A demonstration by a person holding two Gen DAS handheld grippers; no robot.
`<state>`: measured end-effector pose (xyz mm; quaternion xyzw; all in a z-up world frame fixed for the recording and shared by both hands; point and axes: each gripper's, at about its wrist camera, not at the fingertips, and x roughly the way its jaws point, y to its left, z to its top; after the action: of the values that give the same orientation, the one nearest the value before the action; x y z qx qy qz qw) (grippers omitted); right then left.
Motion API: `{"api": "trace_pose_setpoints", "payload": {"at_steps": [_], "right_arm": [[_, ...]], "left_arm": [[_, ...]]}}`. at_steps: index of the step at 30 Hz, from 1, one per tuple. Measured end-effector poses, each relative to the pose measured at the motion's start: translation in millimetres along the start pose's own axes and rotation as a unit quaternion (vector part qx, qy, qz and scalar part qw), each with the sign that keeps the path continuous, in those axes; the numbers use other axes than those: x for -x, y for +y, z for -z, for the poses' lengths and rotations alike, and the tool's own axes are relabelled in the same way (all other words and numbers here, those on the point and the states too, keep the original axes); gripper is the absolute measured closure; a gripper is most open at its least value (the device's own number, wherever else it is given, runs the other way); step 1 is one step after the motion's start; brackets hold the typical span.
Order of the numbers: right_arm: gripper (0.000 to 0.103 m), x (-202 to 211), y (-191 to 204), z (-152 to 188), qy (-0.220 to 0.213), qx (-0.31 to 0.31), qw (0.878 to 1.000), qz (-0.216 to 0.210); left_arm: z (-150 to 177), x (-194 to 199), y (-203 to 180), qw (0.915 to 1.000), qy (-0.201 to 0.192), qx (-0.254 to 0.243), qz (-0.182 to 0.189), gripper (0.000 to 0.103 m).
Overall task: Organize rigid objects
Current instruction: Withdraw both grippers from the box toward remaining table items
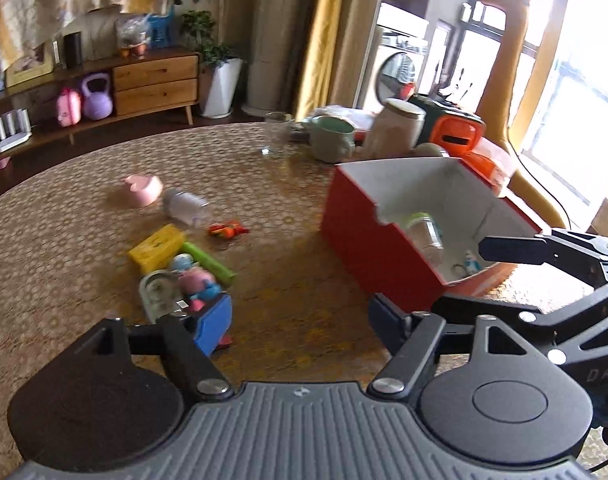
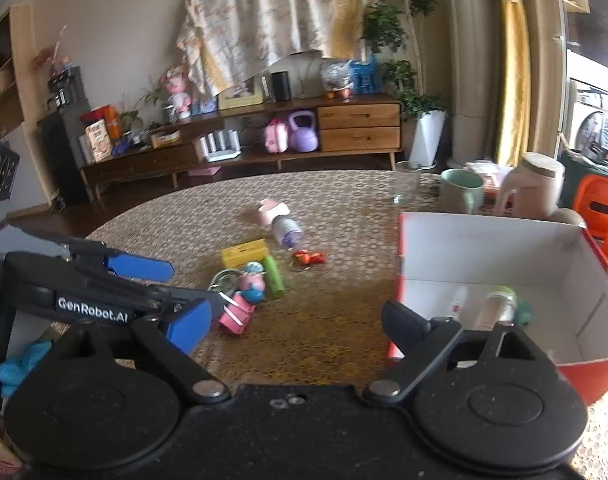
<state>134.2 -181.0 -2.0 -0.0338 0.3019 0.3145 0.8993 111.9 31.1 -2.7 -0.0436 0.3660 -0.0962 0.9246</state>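
Observation:
A red box with a white inside (image 1: 360,232) (image 2: 484,248) stands on the round table and holds a small clear bottle with a green cap (image 1: 424,232) (image 2: 498,308) and other small items. Loose toys lie left of it: a yellow block (image 1: 157,247) (image 2: 243,253), a green cylinder (image 1: 209,262) (image 2: 273,276), a pig figure (image 1: 197,282) (image 2: 249,282), a clear bottle (image 1: 185,205) (image 2: 287,230), a pink bowl (image 1: 143,189) (image 2: 272,209) and a small orange toy (image 1: 228,229) (image 2: 308,257). My left gripper (image 1: 299,322) is open and empty beside the toy pile. My right gripper (image 2: 295,320) is open and empty at the box's near left corner.
At the table's far side stand a green mug (image 1: 331,138) (image 2: 462,190), a beige jug (image 1: 396,128) (image 2: 534,184), a glass (image 1: 277,134) (image 2: 406,182) and an orange item (image 1: 456,132). The patterned tablecloth (image 1: 83,240) covers the table. A wooden sideboard (image 2: 344,128) lines the far wall.

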Motion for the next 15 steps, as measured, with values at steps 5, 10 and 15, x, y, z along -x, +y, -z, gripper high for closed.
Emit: {"api": "trace_pose_setpoints", "payload": {"at_steps": [5,10,15], "right_arm": [[0.009,-16.3,13.1,-4.4,0.018,0.012,1.0,-0.008],[0.008,-36.8,20.8,-7.2,0.038,0.02,0.999,-0.016],[0.008,-60.1,32.6,-1.2,0.058,0.034,0.997,-0.029]], "left_arm": [[4.3,-1.0,27.6,0.9997,-0.002,0.016,-0.02,0.021],[9.2,-8.2,55.3,0.9988,-0.002,0.034,-0.036,0.02],[11.6,-19.2,81.2,0.9965,-0.008,0.051,-0.066,0.013]]}}
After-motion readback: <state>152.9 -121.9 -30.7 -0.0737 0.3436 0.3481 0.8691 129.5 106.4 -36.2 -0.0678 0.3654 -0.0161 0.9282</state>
